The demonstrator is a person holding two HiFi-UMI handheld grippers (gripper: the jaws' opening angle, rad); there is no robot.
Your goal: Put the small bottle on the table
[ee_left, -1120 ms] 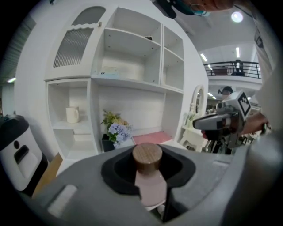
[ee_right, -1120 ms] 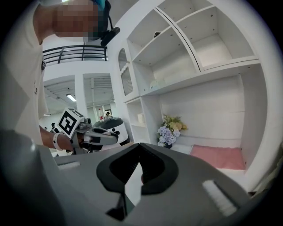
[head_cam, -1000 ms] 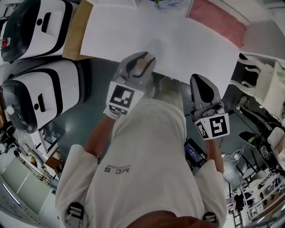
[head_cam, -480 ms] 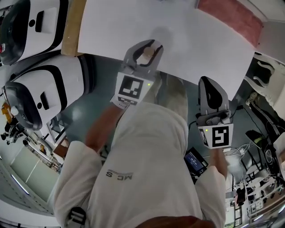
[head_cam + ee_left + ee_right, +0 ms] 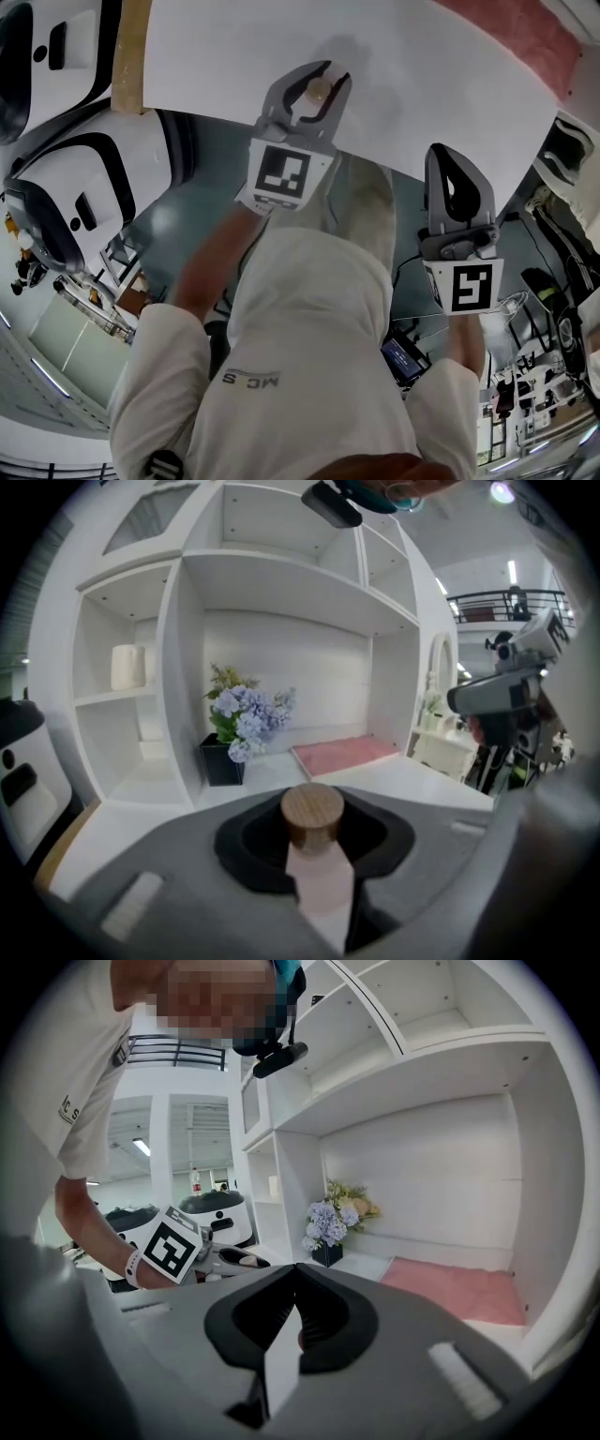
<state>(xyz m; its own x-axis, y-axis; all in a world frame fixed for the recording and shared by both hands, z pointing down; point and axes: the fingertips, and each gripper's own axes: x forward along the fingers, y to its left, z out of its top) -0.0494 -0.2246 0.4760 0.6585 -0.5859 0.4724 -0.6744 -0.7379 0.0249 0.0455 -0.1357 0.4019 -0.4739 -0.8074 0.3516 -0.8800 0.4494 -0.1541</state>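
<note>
The small bottle [image 5: 312, 814] has a round wooden cap and a pale pink body. My left gripper [image 5: 314, 850] is shut on it, and the cap stands up between the jaws. In the head view the left gripper [image 5: 314, 86] holds the bottle [image 5: 318, 90] just over the near edge of the white table [image 5: 422, 75]. My right gripper [image 5: 448, 155] hangs at the table's near edge, to the right of the left one. Its jaws meet with nothing between them in the right gripper view [image 5: 294, 1274], which also shows the left gripper [image 5: 236, 1258].
A pink mat [image 5: 525, 37] lies at the table's far right. A black pot of flowers [image 5: 234, 733] stands in the white shelf unit behind the table, and a white cylinder [image 5: 128, 666] sits on a side shelf. White robots [image 5: 84, 197] stand left.
My left gripper has carried the bottle forward, from short of the table's edge to over it. The right gripper has also moved forward, still shut.
</note>
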